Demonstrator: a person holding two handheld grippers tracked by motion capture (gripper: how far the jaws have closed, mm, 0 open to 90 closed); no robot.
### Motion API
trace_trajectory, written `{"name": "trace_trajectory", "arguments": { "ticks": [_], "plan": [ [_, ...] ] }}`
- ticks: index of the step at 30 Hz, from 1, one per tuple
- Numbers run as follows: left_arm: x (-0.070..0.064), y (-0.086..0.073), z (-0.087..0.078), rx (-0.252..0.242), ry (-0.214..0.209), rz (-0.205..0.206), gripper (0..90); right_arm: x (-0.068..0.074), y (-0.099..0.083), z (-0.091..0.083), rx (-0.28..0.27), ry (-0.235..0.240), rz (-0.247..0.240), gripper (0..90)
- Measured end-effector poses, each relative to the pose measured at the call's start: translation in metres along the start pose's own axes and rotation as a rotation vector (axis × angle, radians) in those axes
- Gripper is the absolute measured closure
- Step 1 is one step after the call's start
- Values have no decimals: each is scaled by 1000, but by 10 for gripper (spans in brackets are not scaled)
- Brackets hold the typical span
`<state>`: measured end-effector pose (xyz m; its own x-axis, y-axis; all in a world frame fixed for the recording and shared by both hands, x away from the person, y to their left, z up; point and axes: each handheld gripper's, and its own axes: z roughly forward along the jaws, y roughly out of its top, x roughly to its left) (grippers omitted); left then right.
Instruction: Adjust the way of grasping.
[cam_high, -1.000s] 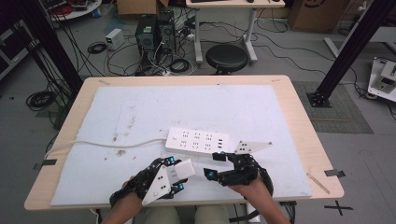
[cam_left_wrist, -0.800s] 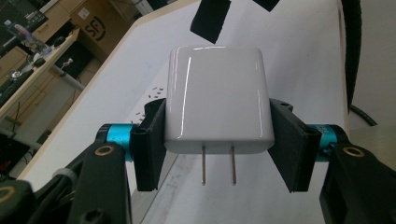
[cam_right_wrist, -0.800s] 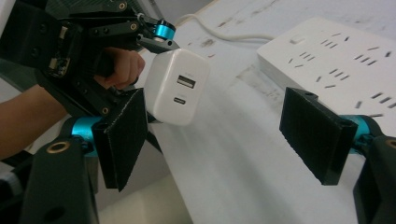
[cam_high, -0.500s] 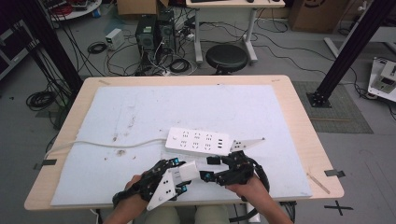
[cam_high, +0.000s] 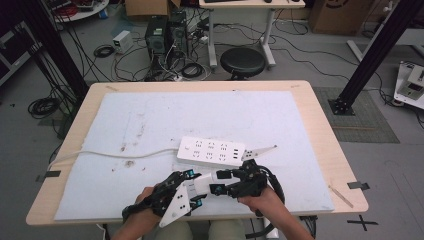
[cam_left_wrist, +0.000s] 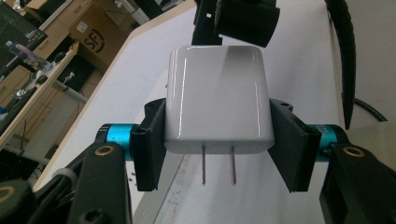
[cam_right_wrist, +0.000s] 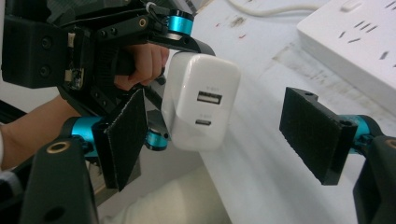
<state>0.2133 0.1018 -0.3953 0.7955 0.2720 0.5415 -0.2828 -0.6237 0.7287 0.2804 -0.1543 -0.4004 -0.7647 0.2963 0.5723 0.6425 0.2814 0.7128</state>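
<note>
Right hand-held gripper (cam_right_wrist: 224, 140) now nearer, jaws astride the left-held charger (cam_right_wrist: 201, 100).

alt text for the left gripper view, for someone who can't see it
A white wall charger is clamped between the left gripper's two black jaws, its two metal prongs pointing toward the camera. Behind it lies the white mat on the wooden table, with part of the right gripper just past the charger's far end.
</note>
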Motion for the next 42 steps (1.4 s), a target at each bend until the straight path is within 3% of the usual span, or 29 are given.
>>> {"name": "trace_trajectory", "arguments": {
  "ticks": [10, 28, 42],
  "plan": [
    [-2, 3, 1, -11, -15, 13, 425, -4, 3, 9, 53, 54, 57, 259],
    [-6, 4, 2, -20, -22, 16, 425, -7, 1, 15, 64, 98, 77, 386],
    [-9, 5, 3, -19, -25, 41, 425, -8, -1, 16, 77, 181, 107, 605]
  ]
}}
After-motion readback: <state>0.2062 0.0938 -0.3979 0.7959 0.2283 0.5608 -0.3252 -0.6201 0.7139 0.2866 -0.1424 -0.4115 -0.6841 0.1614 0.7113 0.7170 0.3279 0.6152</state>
